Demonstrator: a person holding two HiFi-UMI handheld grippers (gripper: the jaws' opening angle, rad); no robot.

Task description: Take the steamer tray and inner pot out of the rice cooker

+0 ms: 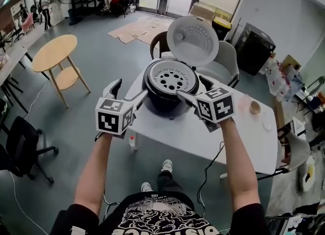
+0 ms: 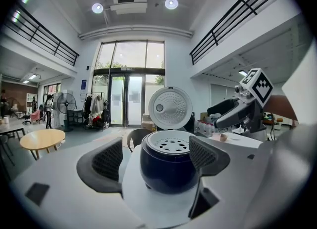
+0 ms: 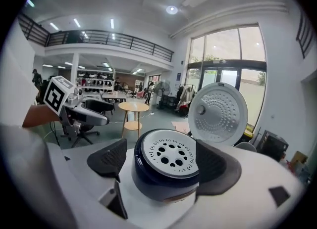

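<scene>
Open hall floor surrounds a white surface point(image 1: 244, 137) that carries the rice cooker point(image 1: 170, 102). Both pairs of fingers point(image 2: 106, 161) stand wide apart and hold nothing. They frame the cooker from either side, probably lining up to take the steamer tray point(image 1: 172, 78) by its rim. That tray sits in the cooker's mouth below the raised lid point(image 1: 193, 33), hiding the inner pot. Behind them, the left gripper point(image 1: 129, 91) and right gripper point(image 1: 194, 89) hover level, with both forearms stretched forward.
</scene>
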